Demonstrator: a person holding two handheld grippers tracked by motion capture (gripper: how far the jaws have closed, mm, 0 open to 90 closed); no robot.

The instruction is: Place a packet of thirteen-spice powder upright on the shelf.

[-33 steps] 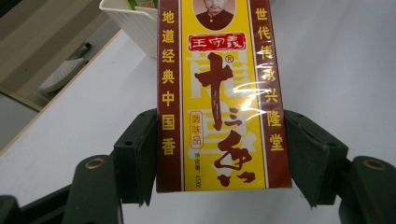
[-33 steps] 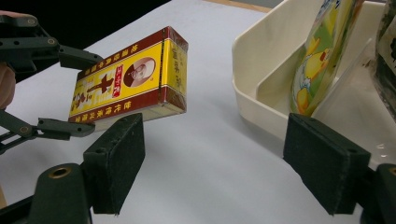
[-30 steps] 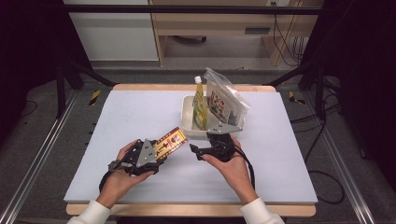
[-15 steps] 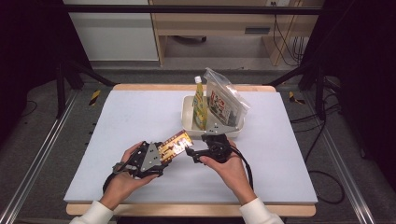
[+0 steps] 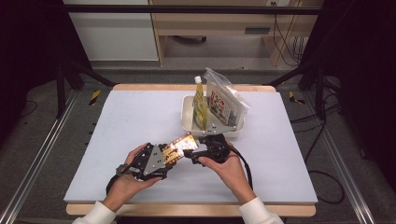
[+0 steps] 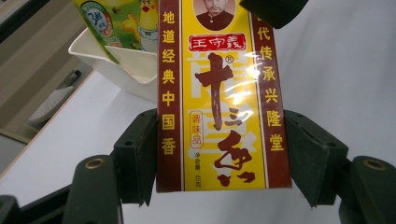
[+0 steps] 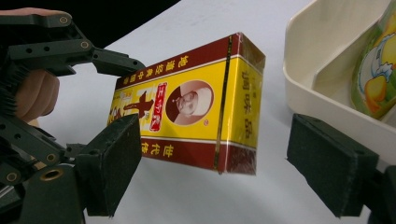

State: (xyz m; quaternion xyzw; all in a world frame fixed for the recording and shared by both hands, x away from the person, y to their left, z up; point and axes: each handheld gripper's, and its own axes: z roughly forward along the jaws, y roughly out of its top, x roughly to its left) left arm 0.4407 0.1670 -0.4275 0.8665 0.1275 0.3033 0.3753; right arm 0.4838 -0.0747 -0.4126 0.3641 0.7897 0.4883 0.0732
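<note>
In the right gripper view, the box's (image 7: 187, 109) end panel faces open fingers (image 7: 112, 163).

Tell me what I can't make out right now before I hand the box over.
- Box top end: cut off by the upper edge in the left gripper view.
- Bottle in the tray: cropped by the right gripper view's edge; label too small in the high view.
- Bag contents: too small and blurred in the high view.

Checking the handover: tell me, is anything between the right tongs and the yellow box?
Nothing visible does. The yellow box, clamped in the left tongs, sits in front of the open right tongs, with only bare table around it.
</note>
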